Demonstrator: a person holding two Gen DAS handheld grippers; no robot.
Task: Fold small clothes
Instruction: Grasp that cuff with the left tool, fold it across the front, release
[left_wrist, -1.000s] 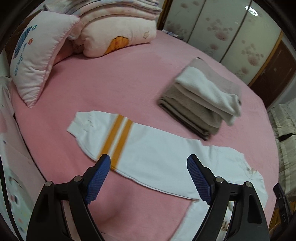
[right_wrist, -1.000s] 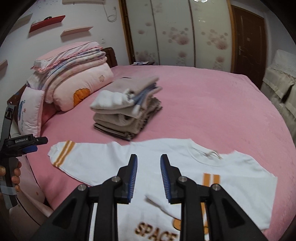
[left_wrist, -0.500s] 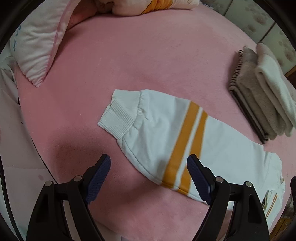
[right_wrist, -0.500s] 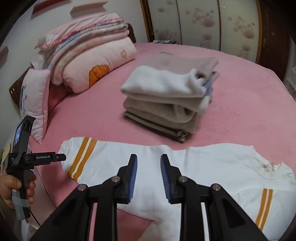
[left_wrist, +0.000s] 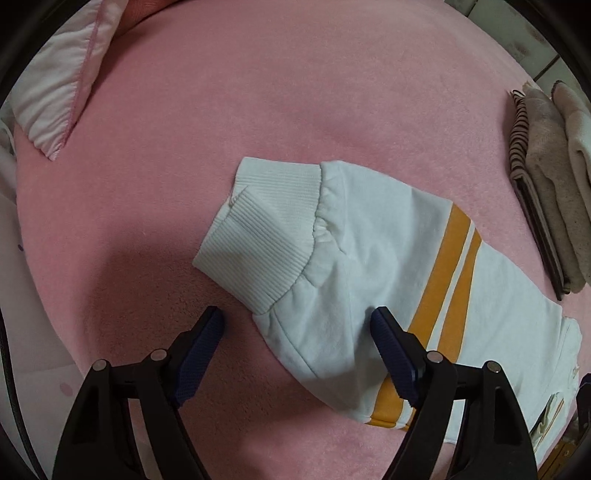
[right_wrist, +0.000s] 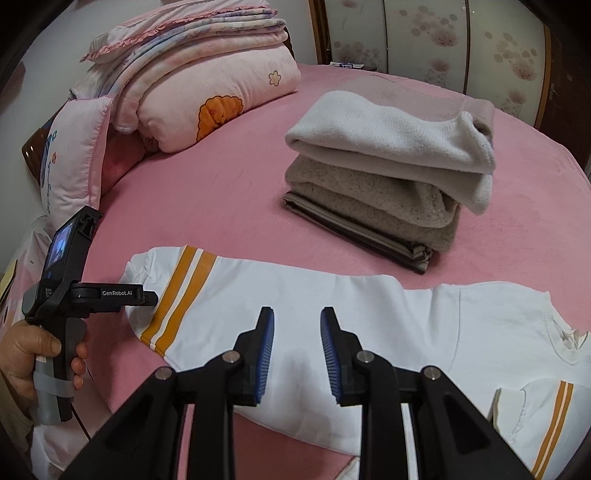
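Note:
A small white sweatshirt (right_wrist: 369, 314) with orange stripes lies flat on the pink bed (right_wrist: 221, 192). Its left sleeve (left_wrist: 369, 266) stretches out, ending in a ribbed cuff (left_wrist: 266, 229). My left gripper (left_wrist: 297, 325) is open and empty, low over the bed, with the sleeve end just behind the cuff between its jaws. In the right wrist view it shows held at the sleeve's end (right_wrist: 147, 297). My right gripper (right_wrist: 297, 325) is open a narrow gap and empty, above the sleeve near the shoulder. The other sleeve (right_wrist: 535, 410) lies folded over the body.
A stack of folded clothes (right_wrist: 388, 177) sits behind the sweatshirt, also at the right edge of the left wrist view (left_wrist: 546, 184). Pillows and folded quilts (right_wrist: 192, 74) are at the bed's far left. A pillow corner (left_wrist: 55, 92) lies at the upper left.
My left gripper has moved left along the sleeve and down to the cuff end. My right gripper has shifted left along the sweatshirt. Both stayed open.

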